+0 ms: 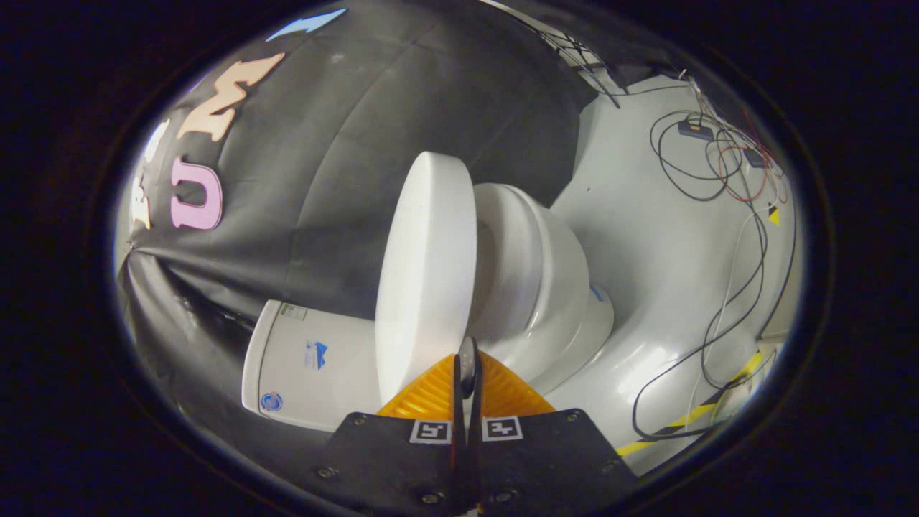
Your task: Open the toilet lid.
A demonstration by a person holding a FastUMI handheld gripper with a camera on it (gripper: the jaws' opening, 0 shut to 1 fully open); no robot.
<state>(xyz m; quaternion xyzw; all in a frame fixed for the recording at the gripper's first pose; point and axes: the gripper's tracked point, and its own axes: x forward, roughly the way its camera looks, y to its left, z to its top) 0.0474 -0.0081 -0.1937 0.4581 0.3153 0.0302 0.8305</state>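
The white toilet lid (423, 280) stands raised, close to upright, between the tank (309, 366) and the bowl with its seat (531, 280). My gripper (467, 373) is at the lid's nearest rim. Its orange fingers (431, 393) are drawn almost together, with a thin pale sliver of the lid's edge pinched in the narrow gap. The lid's broad outer face runs ahead from the left finger, and the open bowl lies beyond the right finger. Much of the seat is hidden behind the lid.
The toilet stands on a pale glossy floor (668, 273) against the black cloth wall (344, 165). Loose black, white and red cables (725, 172) trail across the floor beyond the bowl. Yellow and black tape (689, 416) marks the floor near the fingers.
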